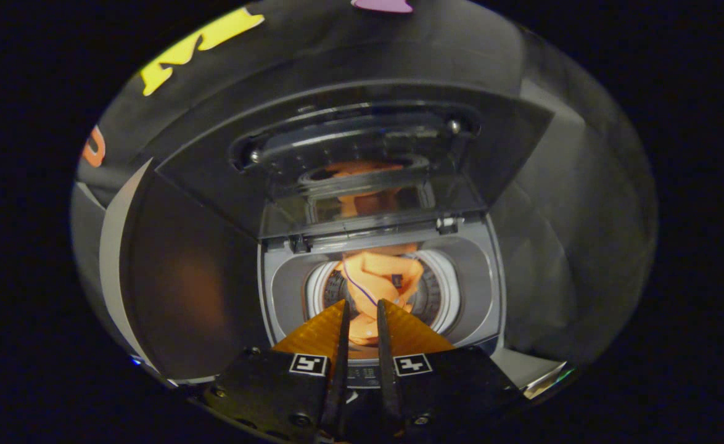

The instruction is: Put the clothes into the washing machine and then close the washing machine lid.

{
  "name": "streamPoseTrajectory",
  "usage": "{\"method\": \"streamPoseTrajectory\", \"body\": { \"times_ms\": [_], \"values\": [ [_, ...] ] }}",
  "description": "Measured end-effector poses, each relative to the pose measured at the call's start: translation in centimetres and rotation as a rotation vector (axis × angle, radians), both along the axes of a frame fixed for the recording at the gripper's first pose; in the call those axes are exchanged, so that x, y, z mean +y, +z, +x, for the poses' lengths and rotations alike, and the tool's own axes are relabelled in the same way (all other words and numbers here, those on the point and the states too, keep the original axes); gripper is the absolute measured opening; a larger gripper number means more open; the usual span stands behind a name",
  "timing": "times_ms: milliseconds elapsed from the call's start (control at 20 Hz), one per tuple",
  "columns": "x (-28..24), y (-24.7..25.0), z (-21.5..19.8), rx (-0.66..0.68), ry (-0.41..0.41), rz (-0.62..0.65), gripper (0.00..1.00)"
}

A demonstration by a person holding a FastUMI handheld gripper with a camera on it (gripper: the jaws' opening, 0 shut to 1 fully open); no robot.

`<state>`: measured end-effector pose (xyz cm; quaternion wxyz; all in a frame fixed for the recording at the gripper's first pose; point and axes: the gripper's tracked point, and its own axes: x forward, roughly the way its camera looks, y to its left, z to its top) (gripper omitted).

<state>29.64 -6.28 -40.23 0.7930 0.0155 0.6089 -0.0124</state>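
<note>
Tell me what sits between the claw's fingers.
In the gripper view, orange cloth shows in the narrow gap of the claw, hanging over the drum; whether the fingers press it is unclear.

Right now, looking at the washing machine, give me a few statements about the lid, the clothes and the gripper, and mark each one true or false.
1. The washing machine's lid stands open. True.
2. The orange garment hangs over the drum opening. True.
3. The garment is blue. False: it is orange, with a thin dark line across it.
4. The gripper has its fingers spread wide apart. False: the fingers stand close together, a narrow gap between them, with orange cloth showing in that gap.
5. The lid's glossy underside reflects the orange garment. True.
6. The garment lies folded on top of the closed lid. False: it is at the drum, just ahead of the fingers.
</note>
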Motion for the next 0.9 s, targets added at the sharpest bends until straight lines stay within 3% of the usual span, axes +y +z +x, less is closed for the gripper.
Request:
{"method": "streamPoseTrajectory", "body": {
  "times_ms": [350,750,900],
  "values": [
    [0.7,2.4,-0.9,-0.047,0.105,-0.106,0.27],
    [0.0,6.5,0.1,-0.186,0.035,-0.202,0.3],
    [1.2,8.4,1.0,-0.216,0.022,-0.154,0.43]
  ]
}}
